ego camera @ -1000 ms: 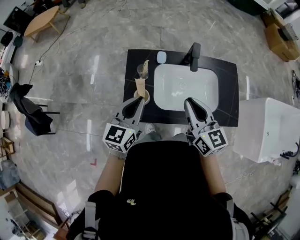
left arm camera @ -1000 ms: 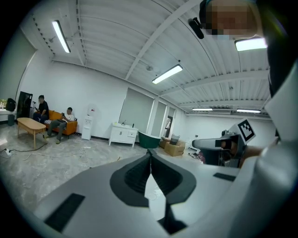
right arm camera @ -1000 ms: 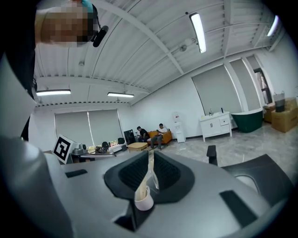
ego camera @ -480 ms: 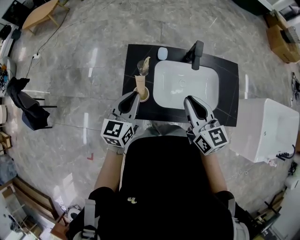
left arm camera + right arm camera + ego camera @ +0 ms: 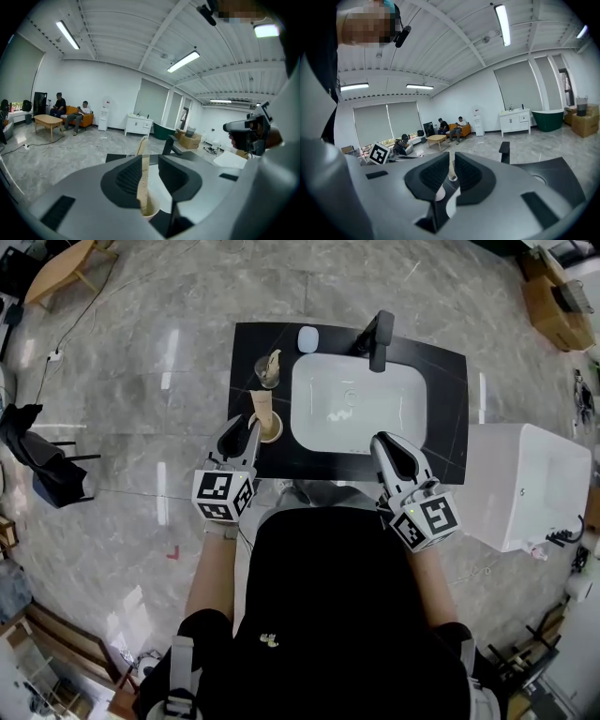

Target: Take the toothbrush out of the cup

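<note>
A tan toothbrush (image 5: 258, 405) stands upright in a beige cup (image 5: 272, 428) on the black counter (image 5: 448, 409), left of the white sink. My left gripper (image 5: 249, 427) is at the cup; its jaws have just been opening. In the left gripper view the toothbrush (image 5: 144, 180) rises out of the cup (image 5: 152, 213) between the parted jaws of the left gripper (image 5: 150, 165), close against the left pad, with a gap to the right one. My right gripper (image 5: 386, 442) hovers at the counter's front edge, shut and empty; the right gripper view shows this gripper (image 5: 451, 171) with nothing between the jaws.
A clear glass (image 5: 267, 369) holding another brush stands behind the cup. A black faucet (image 5: 378, 336) and a small white dish (image 5: 307, 337) sit at the back of the counter. A white box (image 5: 530, 486) stands to the right of the counter.
My left gripper has come down at the cup and its jaws, shut before, now stand apart round the toothbrush handle. The right gripper has hardly moved.
</note>
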Available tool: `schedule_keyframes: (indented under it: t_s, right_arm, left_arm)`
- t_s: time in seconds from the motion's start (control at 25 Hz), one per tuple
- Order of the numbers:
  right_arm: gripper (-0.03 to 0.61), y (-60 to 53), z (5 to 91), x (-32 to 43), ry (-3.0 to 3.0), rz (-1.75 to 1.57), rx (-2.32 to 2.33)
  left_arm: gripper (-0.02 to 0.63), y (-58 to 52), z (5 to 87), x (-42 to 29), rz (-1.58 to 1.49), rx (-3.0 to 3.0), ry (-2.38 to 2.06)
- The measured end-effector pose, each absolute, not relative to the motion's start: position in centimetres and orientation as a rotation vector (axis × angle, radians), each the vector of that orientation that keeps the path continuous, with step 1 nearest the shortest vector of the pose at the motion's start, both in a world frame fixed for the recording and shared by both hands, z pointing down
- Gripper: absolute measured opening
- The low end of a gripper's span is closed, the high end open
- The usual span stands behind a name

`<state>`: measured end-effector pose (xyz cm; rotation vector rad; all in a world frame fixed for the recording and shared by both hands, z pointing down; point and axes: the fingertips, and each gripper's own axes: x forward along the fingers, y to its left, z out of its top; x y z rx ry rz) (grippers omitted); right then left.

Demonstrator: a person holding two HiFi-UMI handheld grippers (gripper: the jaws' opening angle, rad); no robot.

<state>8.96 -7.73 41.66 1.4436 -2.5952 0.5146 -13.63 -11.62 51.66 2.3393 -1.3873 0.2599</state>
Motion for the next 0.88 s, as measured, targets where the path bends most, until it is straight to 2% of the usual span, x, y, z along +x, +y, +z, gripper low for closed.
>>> schedule_keyframes:
  t_s: [0.32,0.6,0.8,0.88]
  right_arm:
    - [0.052,-7.0,43.0,11.9,-2.486,0.526,1.524]
    - [0.052,-6.3,43.3,14.1,-2.412,0.522,1.596]
    - [0.052,-5.8,43.3,15.3,-2.383,0.516,1.637]
    - [0.052,-5.7,43.3,15.7,-2.375,0.514,1.651]
  left_arm:
    - [0.181,-14.0,56.5,-13.1,0.363,2.299,-1.371]
    - [0.216,-15.7,59.5,-12.2,0.437,2.284,-1.336]
    - [0.211,-16.3,60.4,-11.8,0.447,2.287,-1.319]
    - [0.185,-16.5,60.5,-11.7,0.443,2.289,-1.321]
